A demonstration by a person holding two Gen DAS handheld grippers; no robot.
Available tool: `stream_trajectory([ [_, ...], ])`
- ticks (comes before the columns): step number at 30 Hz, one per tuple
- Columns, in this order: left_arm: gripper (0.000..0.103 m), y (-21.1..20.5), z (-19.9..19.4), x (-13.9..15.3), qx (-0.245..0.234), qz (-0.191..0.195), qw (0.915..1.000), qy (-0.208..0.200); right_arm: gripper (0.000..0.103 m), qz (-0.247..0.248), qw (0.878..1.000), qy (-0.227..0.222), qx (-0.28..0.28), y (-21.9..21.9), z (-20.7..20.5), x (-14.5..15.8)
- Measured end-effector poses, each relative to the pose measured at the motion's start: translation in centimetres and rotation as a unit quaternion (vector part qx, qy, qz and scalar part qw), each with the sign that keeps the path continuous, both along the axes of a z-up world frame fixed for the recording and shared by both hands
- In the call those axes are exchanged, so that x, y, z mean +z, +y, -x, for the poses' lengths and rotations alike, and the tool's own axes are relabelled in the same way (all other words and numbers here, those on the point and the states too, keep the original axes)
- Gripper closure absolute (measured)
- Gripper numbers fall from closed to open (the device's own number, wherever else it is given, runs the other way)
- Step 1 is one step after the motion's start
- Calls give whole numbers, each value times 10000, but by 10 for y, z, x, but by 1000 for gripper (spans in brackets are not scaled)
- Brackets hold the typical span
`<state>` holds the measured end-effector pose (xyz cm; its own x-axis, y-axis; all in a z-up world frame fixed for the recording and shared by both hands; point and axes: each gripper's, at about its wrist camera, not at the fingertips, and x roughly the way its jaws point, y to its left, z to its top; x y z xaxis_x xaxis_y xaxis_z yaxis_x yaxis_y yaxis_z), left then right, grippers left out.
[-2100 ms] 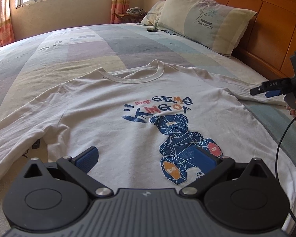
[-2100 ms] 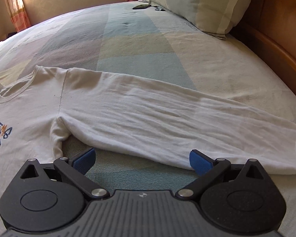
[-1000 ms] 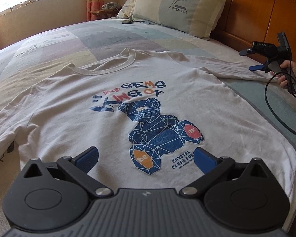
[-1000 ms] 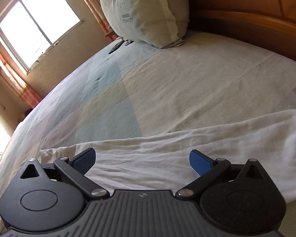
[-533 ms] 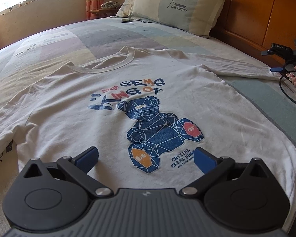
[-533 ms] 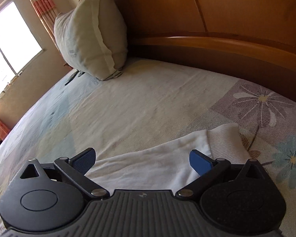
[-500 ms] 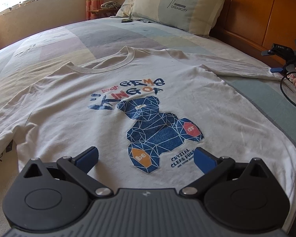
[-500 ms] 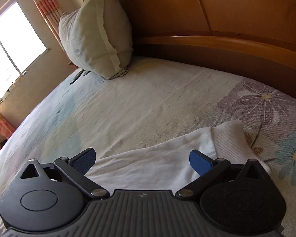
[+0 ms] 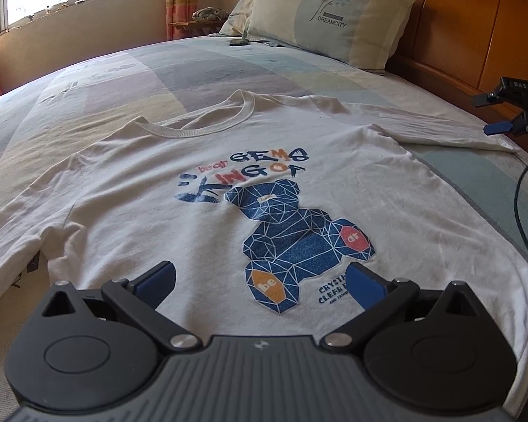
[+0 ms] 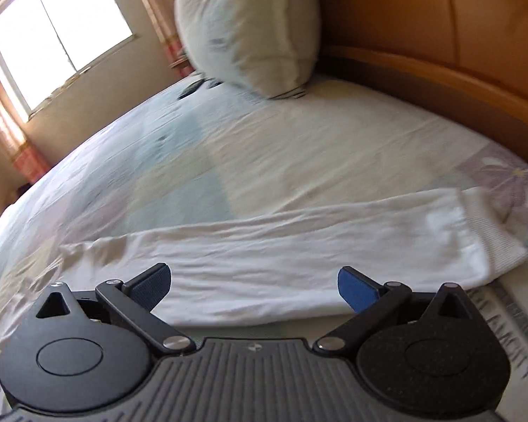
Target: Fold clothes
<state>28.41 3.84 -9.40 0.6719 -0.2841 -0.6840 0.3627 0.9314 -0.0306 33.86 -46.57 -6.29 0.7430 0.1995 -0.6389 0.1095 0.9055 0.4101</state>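
Your left gripper is spread wide over the shirt hem; your right gripper, also spread, hovers over the sleeve, cuff at 2 o'clock.

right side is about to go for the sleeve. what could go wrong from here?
1. The right hand-held gripper is open over mid-sleeve, not the cuff; a grab there may leave the cuff trailing.
2. The sleeve lies flat on the bedsheet; the pads could pinch the sheet too.
3. The left hand-held gripper is open above the shirt, so a pull may drag the body.
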Motion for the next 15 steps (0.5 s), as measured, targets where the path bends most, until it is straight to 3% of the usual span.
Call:
stream_trajectory([
  [3,1,5,-1,3,140,-29,9999,-69,0,-472,9923,99,1141,65,5,0],
  [9,1,14,-1,6,308,-31,9995,-71,0,-227,9553,289,2934,197,51,-4],
  [12,1,13,4,8,340,-99,9992,-164,0,-232,9415,272,3352,236,83,-5],
  [15,1,10,9,7,250,-68,9996,-112,0,240,9389,276,3423,254,113,-12],
])
